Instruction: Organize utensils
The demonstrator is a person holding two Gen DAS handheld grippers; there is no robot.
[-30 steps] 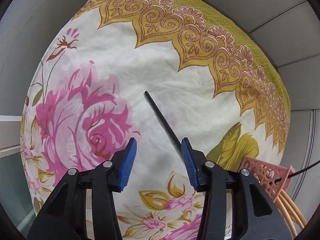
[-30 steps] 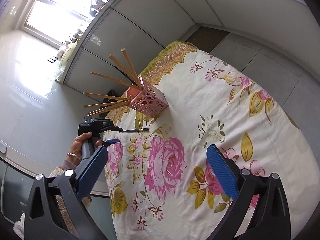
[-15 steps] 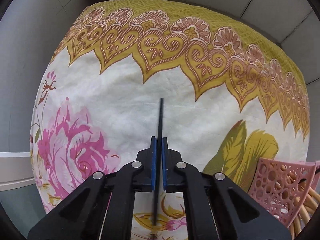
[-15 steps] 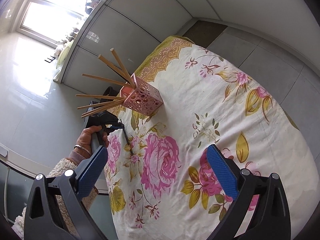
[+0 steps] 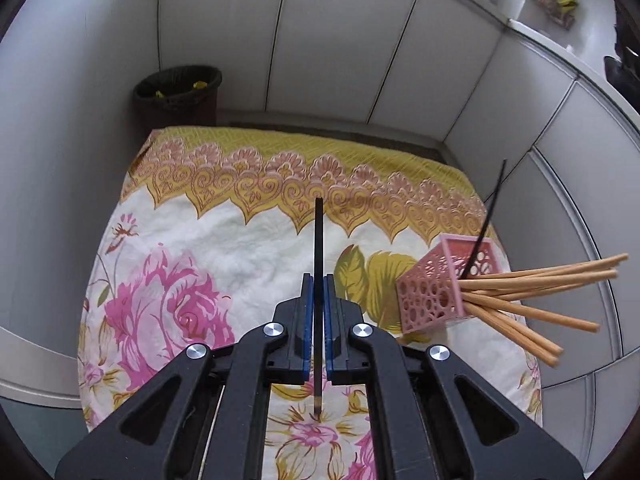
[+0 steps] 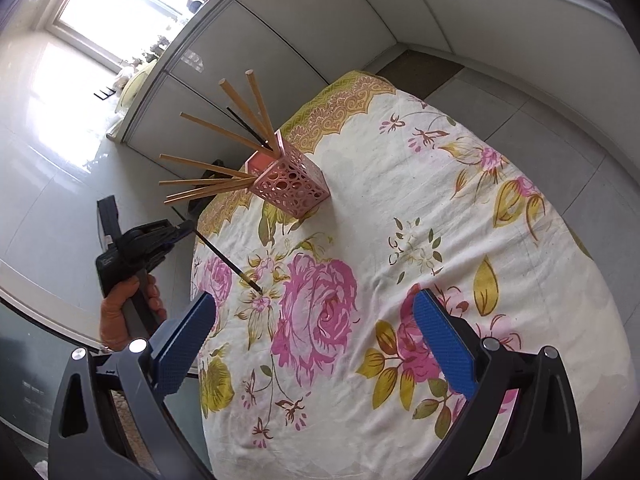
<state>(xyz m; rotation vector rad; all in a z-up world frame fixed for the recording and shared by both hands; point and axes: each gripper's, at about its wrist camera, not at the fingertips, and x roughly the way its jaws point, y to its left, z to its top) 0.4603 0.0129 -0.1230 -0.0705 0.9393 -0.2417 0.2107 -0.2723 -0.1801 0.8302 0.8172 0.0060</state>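
Pinching black chopstick (image 5: 319, 248), left gripper (image 5: 319, 280), right gripper (image 6: 316, 340) spread

we are in a home: a floral tablecloth (image 6: 400, 240) covers the table, grey cabinet doors (image 5: 340, 40) line the walls, a dark wicker wastebasket (image 5: 178, 90) sits in the corner, and a sunlit window (image 6: 120, 12) brightens glossy floor tiles (image 6: 36, 128).

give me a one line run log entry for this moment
left gripper: shut on black chopstick, lifted off floral tablecloth | right gripper: open, empty | pink holder: upright, wooden chopsticks inside
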